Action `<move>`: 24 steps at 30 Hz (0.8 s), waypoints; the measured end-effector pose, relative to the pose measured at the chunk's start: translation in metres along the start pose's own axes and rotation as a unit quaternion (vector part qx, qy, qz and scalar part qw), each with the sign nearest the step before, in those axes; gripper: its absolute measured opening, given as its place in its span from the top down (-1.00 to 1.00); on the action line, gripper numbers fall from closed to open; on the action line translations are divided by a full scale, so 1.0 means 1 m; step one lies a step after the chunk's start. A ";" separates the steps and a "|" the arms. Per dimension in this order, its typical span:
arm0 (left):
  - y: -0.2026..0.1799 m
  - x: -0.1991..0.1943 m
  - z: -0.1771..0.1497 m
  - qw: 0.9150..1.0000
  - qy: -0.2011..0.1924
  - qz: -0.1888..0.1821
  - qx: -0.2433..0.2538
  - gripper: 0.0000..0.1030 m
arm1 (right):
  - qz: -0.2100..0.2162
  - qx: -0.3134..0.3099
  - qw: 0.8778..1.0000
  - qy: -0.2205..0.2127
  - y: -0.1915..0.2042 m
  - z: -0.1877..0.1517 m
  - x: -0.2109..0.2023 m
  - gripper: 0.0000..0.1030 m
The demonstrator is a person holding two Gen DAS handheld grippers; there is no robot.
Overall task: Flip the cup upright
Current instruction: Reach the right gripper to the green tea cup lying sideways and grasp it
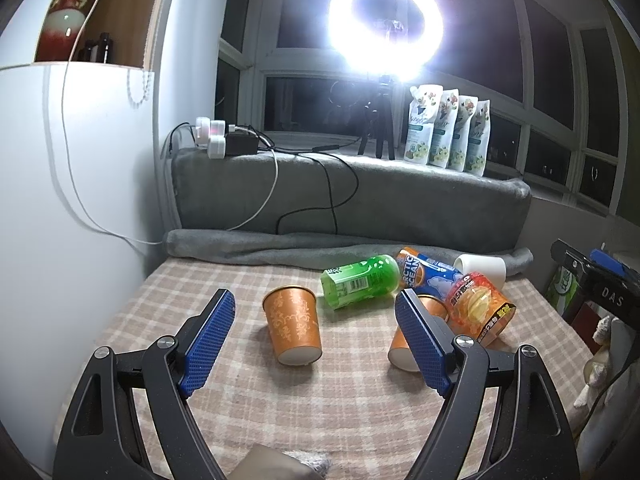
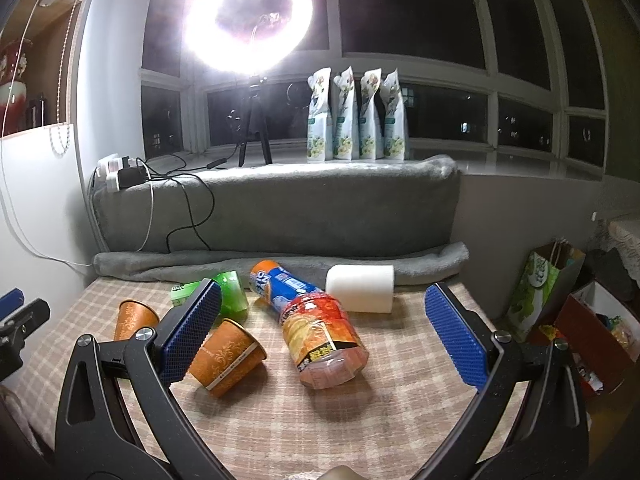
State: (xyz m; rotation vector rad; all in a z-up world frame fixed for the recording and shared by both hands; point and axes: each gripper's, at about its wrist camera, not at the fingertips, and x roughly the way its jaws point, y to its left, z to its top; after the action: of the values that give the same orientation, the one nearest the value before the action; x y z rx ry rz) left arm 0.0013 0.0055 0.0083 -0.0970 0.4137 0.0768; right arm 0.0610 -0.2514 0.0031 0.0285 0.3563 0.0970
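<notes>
Two orange patterned paper cups are on the checked tablecloth (image 1: 240, 400). One orange cup (image 1: 293, 326) lies tilted on its side between my left gripper's fingers, its base toward me; it also shows in the right wrist view (image 2: 132, 318). The second orange cup (image 2: 226, 356) lies on its side, partly behind my left gripper's right finger (image 1: 420, 344). A white cup (image 2: 360, 288) lies on its side near the grey blanket. My left gripper (image 1: 316, 308) is open and empty above the cloth. My right gripper (image 2: 324, 300) is open and empty.
A green bottle (image 1: 360, 282), a blue and orange bottle (image 2: 280, 284) and a red-orange jar (image 2: 322, 340) lie among the cups. A grey blanket roll (image 2: 280, 260) lines the back. Cables, a ring light and pouches stand on the sill. Bags (image 2: 540, 292) stand at the right.
</notes>
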 end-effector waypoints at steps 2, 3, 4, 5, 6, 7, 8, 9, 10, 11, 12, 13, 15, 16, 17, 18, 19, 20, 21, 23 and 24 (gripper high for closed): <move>0.003 0.002 -0.002 1.000 0.006 -0.001 -0.001 -0.60 | 0.017 0.002 1.000 0.015 0.003 0.001 0.011 -1.00; 0.005 0.004 -0.004 1.000 0.012 -0.002 -0.003 -0.60 | 0.025 0.003 0.999 0.022 0.004 0.001 0.016 -1.00; 0.007 0.006 -0.006 1.000 0.017 -0.003 -0.004 -0.60 | 0.037 0.005 0.999 0.033 0.006 0.002 0.024 -1.00; 0.008 0.007 -0.007 1.000 0.022 -0.004 -0.005 -0.60 | 0.050 0.007 0.998 0.044 0.008 0.002 0.031 -1.00; 0.011 0.009 -0.009 1.000 0.027 -0.003 -0.006 -0.60 | 0.070 0.008 0.996 0.059 0.012 0.004 0.042 -1.00; 0.012 0.010 -0.011 0.999 0.032 -0.004 -0.007 -0.60 | 0.081 0.006 0.995 0.067 0.014 0.004 0.048 -1.00; 0.014 0.010 -0.013 0.999 0.035 -0.003 -0.006 -0.60 | 0.089 0.001 0.993 0.073 0.017 0.005 0.055 -1.00; 0.016 0.011 -0.015 0.999 0.038 -0.001 -0.006 -0.60 | 0.098 -0.010 0.992 0.079 0.022 0.006 0.064 -1.00; 0.017 0.011 -0.017 0.999 0.040 0.000 -0.005 -0.60 | 0.105 -0.025 0.991 0.084 0.028 0.007 0.072 -1.00; 0.019 0.011 -0.019 0.999 0.042 0.001 -0.004 -0.60 | 0.117 -0.048 0.988 0.091 0.036 0.009 0.081 -1.00; 0.020 0.012 -0.021 0.999 0.045 0.002 -0.003 -0.60 | 0.127 -0.067 0.985 0.096 0.042 0.010 0.087 -1.00; 0.021 0.012 -0.023 0.999 0.047 0.004 -0.002 -0.60 | 0.140 -0.101 0.979 0.105 0.053 0.010 0.097 -1.00; 0.023 0.014 -0.025 0.999 0.052 0.006 -0.002 -0.60 | 0.153 -0.155 0.969 0.116 0.070 0.009 0.111 -1.00; 0.024 0.014 -0.027 0.998 0.054 0.006 -0.002 -0.60 | 0.157 -0.178 0.964 0.119 0.077 0.009 0.117 -1.00; 0.025 0.015 -0.028 0.998 0.058 0.005 -0.002 -0.60 | 0.163 -0.209 0.956 0.124 0.087 0.008 0.125 -1.00; 0.026 0.016 -0.029 0.998 0.061 0.004 -0.002 -0.60 | 0.169 -0.236 0.948 0.129 0.094 0.006 0.131 -1.00; 0.026 0.017 -0.030 0.998 0.064 0.003 -0.002 -0.60 | 0.175 -0.272 0.937 0.133 0.104 0.003 0.138 -1.00; 0.026 0.019 -0.032 0.998 0.069 0.001 -0.001 -0.60 | 0.177 -0.300 0.928 0.135 0.111 0.001 0.143 -1.00; 0.026 0.020 -0.033 0.997 0.072 0.000 -0.001 -0.60 | 0.176 -0.336 0.915 0.135 0.121 -0.003 0.150 -1.00; 0.026 0.023 -0.036 0.997 0.079 -0.002 0.000 -0.60 | 0.184 -0.376 0.897 0.144 0.131 -0.008 0.160 -1.00; 0.026 0.024 -0.038 0.997 0.083 -0.002 0.000 -0.60 | 0.188 -0.390 0.889 0.149 0.136 -0.009 0.166 -0.96</move>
State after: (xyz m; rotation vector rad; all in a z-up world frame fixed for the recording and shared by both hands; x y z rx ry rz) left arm 0.0059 0.0288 -0.0385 -0.1041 0.5799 0.0644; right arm 0.2006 -0.0995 -0.0565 -0.7277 0.5961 0.6302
